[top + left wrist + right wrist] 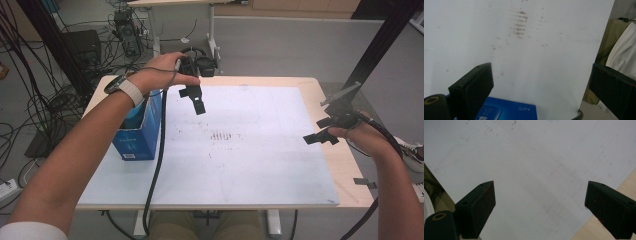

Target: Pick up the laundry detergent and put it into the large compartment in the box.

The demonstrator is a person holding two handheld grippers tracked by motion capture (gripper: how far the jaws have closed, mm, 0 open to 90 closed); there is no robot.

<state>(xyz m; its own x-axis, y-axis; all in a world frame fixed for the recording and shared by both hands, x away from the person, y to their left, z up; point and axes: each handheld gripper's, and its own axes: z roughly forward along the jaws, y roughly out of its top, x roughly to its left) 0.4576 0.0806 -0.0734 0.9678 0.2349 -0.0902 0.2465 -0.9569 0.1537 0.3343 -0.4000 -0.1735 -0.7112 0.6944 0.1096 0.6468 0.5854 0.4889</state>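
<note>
1. Forearms enter from below, over the white board (250, 165).
2. Left gripper (196, 100) hangs just beside the blue box (137, 137), jaws wide, empty.
3. Right gripper (322, 131) hovers at the board's right edge, jaws wide, empty.

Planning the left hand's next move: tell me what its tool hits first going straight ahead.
Probably the bare white board, short of the brown smudges; the left tool points open and empty at it, though depth is unclear.

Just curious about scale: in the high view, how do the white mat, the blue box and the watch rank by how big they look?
1. white mat
2. blue box
3. watch

The watch sits nearer the camera, yet looks smallest.
</note>
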